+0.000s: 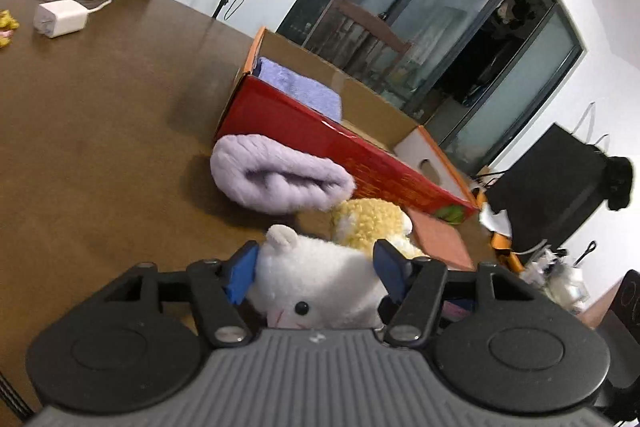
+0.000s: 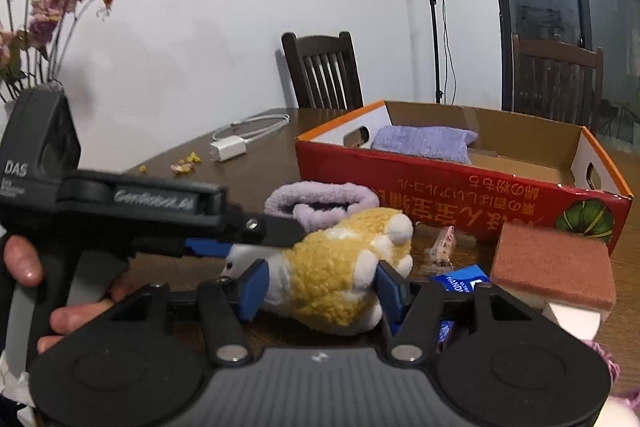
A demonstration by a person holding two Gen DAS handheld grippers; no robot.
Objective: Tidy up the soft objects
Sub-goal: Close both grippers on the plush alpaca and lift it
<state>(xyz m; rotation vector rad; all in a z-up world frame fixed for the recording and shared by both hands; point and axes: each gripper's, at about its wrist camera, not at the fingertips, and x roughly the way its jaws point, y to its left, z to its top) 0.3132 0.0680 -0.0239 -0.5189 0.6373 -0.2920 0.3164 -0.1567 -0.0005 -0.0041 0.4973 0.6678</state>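
Note:
A white and yellow plush toy lies on the brown table. My left gripper [image 1: 316, 273] is shut on its white head [image 1: 316, 291]. My right gripper [image 2: 320, 287] is shut on its yellow body [image 2: 340, 267]. The left gripper [image 2: 240, 231] shows in the right wrist view, coming in from the left. A rolled lilac fleece [image 1: 276, 179] lies beside the red cardboard box [image 1: 340, 147]; it also shows in the right wrist view [image 2: 320, 201]. A folded purple towel [image 1: 300, 87] lies inside the box [image 2: 460, 187].
A brown and white sponge block [image 2: 552, 271], a blue packet [image 2: 460, 281] and a small wrapped snack [image 2: 442, 249] lie by the box. A white charger with cable [image 1: 60, 17] sits at the far side. Chairs [image 2: 322, 71] and a light stand [image 2: 432, 7] stand behind the table.

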